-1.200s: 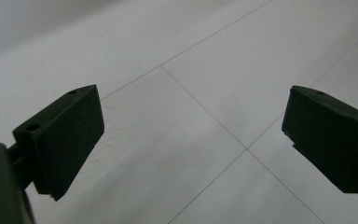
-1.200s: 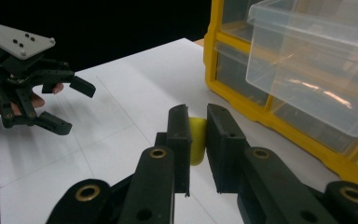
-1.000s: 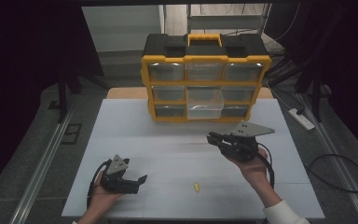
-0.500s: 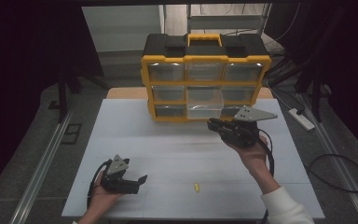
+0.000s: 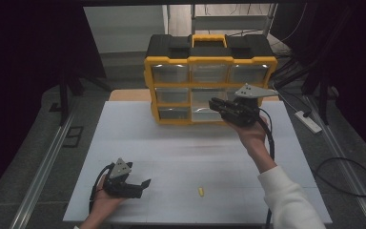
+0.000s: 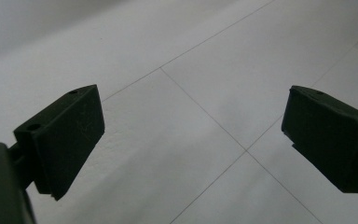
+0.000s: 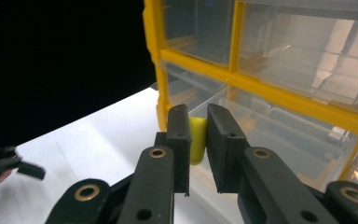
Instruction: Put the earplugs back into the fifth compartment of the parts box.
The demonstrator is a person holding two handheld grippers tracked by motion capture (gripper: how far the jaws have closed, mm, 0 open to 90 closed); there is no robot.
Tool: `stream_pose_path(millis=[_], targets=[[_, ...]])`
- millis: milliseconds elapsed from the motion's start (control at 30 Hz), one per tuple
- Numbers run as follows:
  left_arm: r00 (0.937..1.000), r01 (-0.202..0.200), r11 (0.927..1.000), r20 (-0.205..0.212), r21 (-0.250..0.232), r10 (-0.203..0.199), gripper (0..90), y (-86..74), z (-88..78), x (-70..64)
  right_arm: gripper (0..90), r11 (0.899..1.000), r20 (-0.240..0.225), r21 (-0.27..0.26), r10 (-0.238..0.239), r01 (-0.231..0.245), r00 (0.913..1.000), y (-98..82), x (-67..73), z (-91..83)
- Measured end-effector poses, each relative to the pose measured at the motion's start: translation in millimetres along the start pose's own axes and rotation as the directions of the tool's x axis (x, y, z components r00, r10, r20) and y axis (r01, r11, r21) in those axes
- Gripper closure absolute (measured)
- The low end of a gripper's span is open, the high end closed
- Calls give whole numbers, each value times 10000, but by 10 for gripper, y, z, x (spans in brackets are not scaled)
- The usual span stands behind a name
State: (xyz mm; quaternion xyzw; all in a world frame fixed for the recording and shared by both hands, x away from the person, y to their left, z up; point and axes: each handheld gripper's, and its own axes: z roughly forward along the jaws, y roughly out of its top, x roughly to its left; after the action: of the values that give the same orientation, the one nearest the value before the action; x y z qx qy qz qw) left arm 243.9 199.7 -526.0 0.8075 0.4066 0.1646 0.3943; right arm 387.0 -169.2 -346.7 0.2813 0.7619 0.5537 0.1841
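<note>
Between the right gripper's (image 7: pixel 197 140) jaws, a small yellow piece (image 7: pixel 196 142) is pinched just before the organizer's (image 5: pixel 209 83) open bottom drawer (image 7: pixel 279 144); dropping it in seems next. The left gripper (image 6: pixel 193 140) rests spread, empty, on the table (image 5: pixel 171 152).

A white sleeve (image 5: pixel 286 198) is covering the right forearm. Both grippers are showing black jaws, brass-ringed screws (image 7: pixel 157 152), grey three-cornered plates (image 5: pixel 252 91) and trailing black cables (image 5: pixel 268 138).
</note>
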Motion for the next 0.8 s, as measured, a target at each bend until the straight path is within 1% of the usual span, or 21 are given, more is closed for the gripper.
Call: stream_pose_path(millis=[67, 100, 133, 167, 267, 300, 333, 367, 433, 467, 500, 600, 633, 667, 700, 767, 800], targets=[[10000, 0, 10000, 7, -6, 0, 57, 0, -2, -1, 794, 10000, 28, 17, 8, -8, 10000, 9, -13, 26], [10000, -7, 10000, 10, -9, 7, 57, -1, -4, 0, 793, 9999, 174, 168, 33, -36, 9998, 33, -46, 113], [10000, 14, 10000, 20, -14, -14, 57, -2, -5, 2, 793, 9999, 174, 168, 33, -36, 9998, 33, -46, 113], [10000, 21, 10000, 32, -13, -21, 57, -2, -5, 5, 792, 9996, 363, 293, 22, -33, 9993, 50, -73, 190], [10000, 35, 10000, 56, -18, -35, 57, -4, -5, 7, 792, 9988, 661, 448, 147, -177, 9977, 67, -101, 270], [10000, 35, 10000, 56, -18, -35, 57, -4, -5, 7, 792, 9986, 774, 503, 96, -135, 9970, 76, -111, 312], [10000, 24, 10000, 60, -15, -24, 57, -4, -5, 6, 792, 9986, 774, 503, 96, -135, 9970, 76, -111, 312], [10000, 10, 10000, 62, -19, -9, 58, -4, -5, 6, 785, 9983, 929, 583, -34, -21, 9957, 88, -118, 359], [10000, 6, 10000, 65, -20, -6, 58, -4, -5, 7, 762, 9981, 1012, 619, -34, -29, 9949, 94, -131, 394], [10000, 6, 10000, 65, -20, -6, 58, -4, -5, 7, 723, 9980, 1145, 638, -85, 12, 9934, 97, -137, 410], [10000, 5, 10000, 64, -19, -5, 58, -4, -6, 7, 723, 9980, 1145, 638, -85, 12, 9934, 97, -137, 410], [10000, -6, 10000, 56, -35, 6, 59, -6, -14, 6, 530, 9980, 1749, 636, -170, 59, 9844, 90, -149, 438], [10000, -10, 10000, 56, -35, 10, 59, -6, -15, 5, 454, 9976, 2067, 659, -365, 233, 9777, 87, -139, 434], [10000, -7, 10000, 58, -31, 7, 59, -7, -14, 6, 425, 9970, 2232, 706, -473, 322, 9736, 88, -131, 424], [10000, -10, 10000, 57, -25, 10, 59, -7, -11, 6, 392, 9974, 2342, 630, -500, 362, 9709, 93, -121, 396], [10000, 0, 10000, 51, -26, 0, 59, -6, -7, 4, 354, 9989, 2484, 437, -249, 145, 9683, 111, -107, 339], [10000, 1, 10000, 51, -28, -1, 59, -5, -8, 2, 340, 9995, 2413, 321, -135, 59, 9704, 123, -98, 305]])
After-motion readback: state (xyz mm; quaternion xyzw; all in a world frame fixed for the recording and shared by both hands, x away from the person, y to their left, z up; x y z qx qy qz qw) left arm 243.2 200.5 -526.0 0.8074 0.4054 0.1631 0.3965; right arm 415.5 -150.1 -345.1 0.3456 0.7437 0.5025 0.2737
